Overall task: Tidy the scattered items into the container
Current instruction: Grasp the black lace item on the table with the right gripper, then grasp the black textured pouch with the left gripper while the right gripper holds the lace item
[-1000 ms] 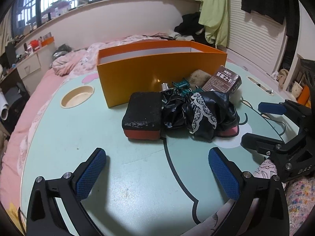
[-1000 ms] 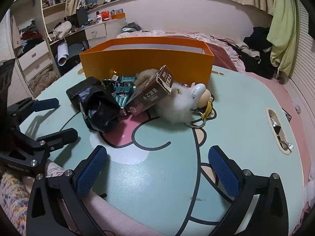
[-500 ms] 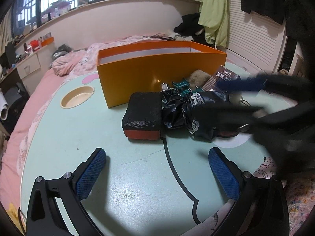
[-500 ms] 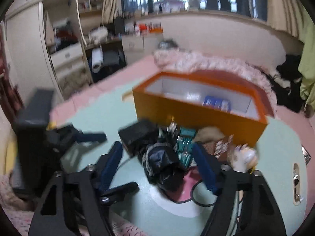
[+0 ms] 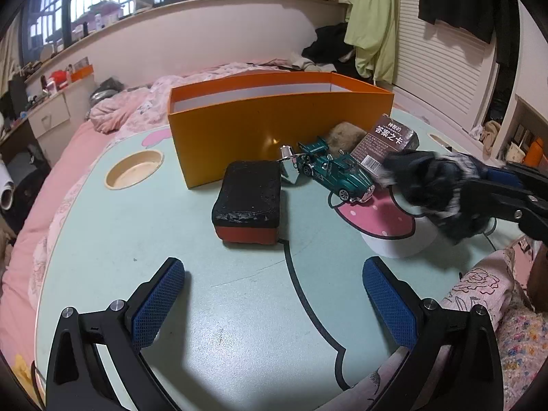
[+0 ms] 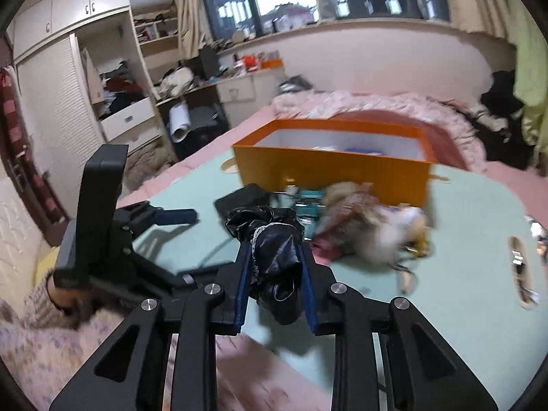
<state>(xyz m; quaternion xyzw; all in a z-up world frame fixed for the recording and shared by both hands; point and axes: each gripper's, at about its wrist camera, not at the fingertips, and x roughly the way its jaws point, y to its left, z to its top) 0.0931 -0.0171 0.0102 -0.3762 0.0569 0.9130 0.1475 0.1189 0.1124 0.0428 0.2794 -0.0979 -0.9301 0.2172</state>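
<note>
Closing on the black lace-trimmed bundle, our right claw pinches it above the worktop — near the orange box. Our left claw stays spread over bare surface; the green toy car lies beside the box.

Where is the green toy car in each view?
Left wrist view: the green toy car sits centre-right on the table, in front of the orange box, between the black sponge block and the brown card box.
Right wrist view: only a blurred teal patch behind the black bundle, on which the right gripper is closing.
Shared landmark: the orange box.
</note>
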